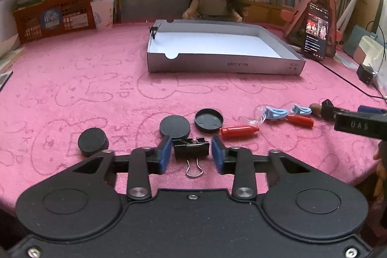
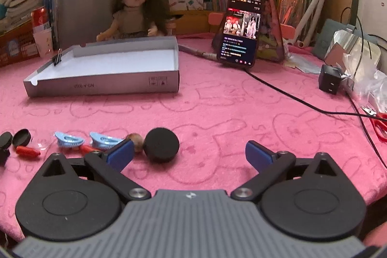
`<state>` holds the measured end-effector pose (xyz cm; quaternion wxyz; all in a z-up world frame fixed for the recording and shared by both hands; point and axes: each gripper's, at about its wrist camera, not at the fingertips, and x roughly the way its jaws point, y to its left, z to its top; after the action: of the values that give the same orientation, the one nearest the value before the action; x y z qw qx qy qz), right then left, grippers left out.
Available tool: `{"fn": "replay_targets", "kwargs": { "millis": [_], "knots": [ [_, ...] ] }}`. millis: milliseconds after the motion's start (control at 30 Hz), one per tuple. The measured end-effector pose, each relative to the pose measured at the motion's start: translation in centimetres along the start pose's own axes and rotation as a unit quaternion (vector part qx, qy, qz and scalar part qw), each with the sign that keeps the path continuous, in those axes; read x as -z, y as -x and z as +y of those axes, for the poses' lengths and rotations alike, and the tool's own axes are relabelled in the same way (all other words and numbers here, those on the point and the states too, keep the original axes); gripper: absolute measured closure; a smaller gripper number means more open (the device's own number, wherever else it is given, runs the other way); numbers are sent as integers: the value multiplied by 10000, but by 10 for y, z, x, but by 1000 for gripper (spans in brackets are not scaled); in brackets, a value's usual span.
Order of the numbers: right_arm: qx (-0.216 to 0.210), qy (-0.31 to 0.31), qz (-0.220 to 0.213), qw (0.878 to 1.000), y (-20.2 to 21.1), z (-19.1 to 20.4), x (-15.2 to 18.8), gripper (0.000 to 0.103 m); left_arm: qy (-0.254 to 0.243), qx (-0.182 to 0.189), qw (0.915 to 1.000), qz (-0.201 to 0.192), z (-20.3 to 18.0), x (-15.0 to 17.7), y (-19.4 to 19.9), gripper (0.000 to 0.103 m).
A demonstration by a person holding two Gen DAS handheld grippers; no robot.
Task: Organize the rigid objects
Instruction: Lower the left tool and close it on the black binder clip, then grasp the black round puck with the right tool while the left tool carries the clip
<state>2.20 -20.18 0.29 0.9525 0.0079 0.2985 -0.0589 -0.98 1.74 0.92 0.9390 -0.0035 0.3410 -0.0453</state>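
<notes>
Your left gripper point(image 1: 191, 152) sits low in the centre of the left wrist view with its blue pads point(image 1: 165, 154) on either side of a black metal binder clip with silver wire handles point(image 1: 191, 149). The left pad looks to be at the clip's side and the right one stands a little clear of it, so the jaws are only partly spread and not yet pinching; the handles point back toward you, which leaves the flat black body free for the pads. The rest of the small things lie in a loose row across the pink bunny-print towel point(image 1: 96, 79): a thick black puck point(image 1: 93, 141) at lower left, a flat black disc point(image 1: 174, 126) just above the left pad, an upturned black cap point(image 1: 208, 120), a red plastic cap-shaped piece point(image 1: 239, 131), and two pale blue clips point(image 1: 275, 112) toward the right edge. The shallow grey cardboard box lid with white floor point(image 1: 225, 64) waits in the upper middle, open side up and well apart from the row, with another black binder clip point(image 1: 153, 30) already clamped on its left wall, so I judge that clips go there. Your right gripper point(image 2: 189, 156) rests with jaws spread wide and nothing between them, low in its own view, beside a second black puck point(image 2: 161, 145) and a small brown bead point(image 2: 135, 139), probably parked out of the way.
</notes>
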Motion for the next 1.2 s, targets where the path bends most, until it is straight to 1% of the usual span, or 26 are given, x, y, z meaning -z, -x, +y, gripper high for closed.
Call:
{"fn": "replay_targets", "kwargs": {
  "millis": [33, 67, 133, 167, 267, 300, 333, 367, 400, 433, 533, 567, 633, 667, 800, 967, 1067, 1200],
  "knots": [
    [-34, 27, -15, 10000, -1, 0, -1, 5, 3, -48, 10000, -22, 0, 1, 0, 58],
    [-45, 63, -28, 10000, -1, 1, -1, 6, 25, -78, 10000, -26, 0, 2, -1, 55],
    [-109, 143, -36, 9998, -2, 4, -2, 11, 129, -69, 9999, 34, 2, 4, -4, 54],
    [-185, 148, -42, 9997, -3, 4, -2, 13, 139, -67, 9999, -10, 3, 5, -4, 52],
    [-422, 126, -46, 9990, -4, 5, -3, 24, 64, -104, 9999, 24, 1, 5, -5, 50],
    [-494, 112, -44, 9987, -5, 5, -3, 32, 39, -130, 9999, 27, -1, 5, -5, 49],
    [-587, 72, -11, 9982, -7, 5, -3, 46, 34, -148, 9999, 29, -1, 5, -6, 49],
    [-686, -1, 22, 9976, -8, 3, -4, 52, 47, -166, 9998, 28, -2, 5, -6, 49],
    [-733, -87, 60, 9973, -9, 2, -5, 63, 69, -188, 9998, 24, -3, 5, -6, 49],
    [-747, -148, 91, 9971, -10, 1, -6, 66, 86, -208, 9997, 20, -3, 5, -7, 49],
    [-767, -120, 41, 9970, -6, 0, -6, 66, 98, -257, 9996, 18, -4, 5, -7, 52],
    [-779, -91, 14, 9969, -4, 0, -6, 66, 103, -277, 9996, 8, -4, 4, -7, 59],
    [-828, -7, -27, 9966, 1, 0, -5, 66, 136, -306, 9994, -5, -2, 3, -6, 69],
    [-847, 49, -43, 9964, 4, 1, -5, 66, 168, -292, 9994, 2, 0, 2, -6, 72],
    [-967, 241, -104, 9950, 15, 4, -2, 66, 286, -182, 9994, 31, 5, 1, -3, 73],
    [-1238, 553, -205, 9906, 30, 10, 3, 66, 161, -19, 9999, 16, -3, 5, 2, 72],
    [-1333, 743, -206, 9881, 35, 17, 8, 66, 100, -6, 9999, 3, -8, 8, 2, 72],
    [-1478, 819, -140, 9855, 36, 23, 13, 66, -7, -71, 9999, -81, -15, 12, 4, 72]
  ]
}}
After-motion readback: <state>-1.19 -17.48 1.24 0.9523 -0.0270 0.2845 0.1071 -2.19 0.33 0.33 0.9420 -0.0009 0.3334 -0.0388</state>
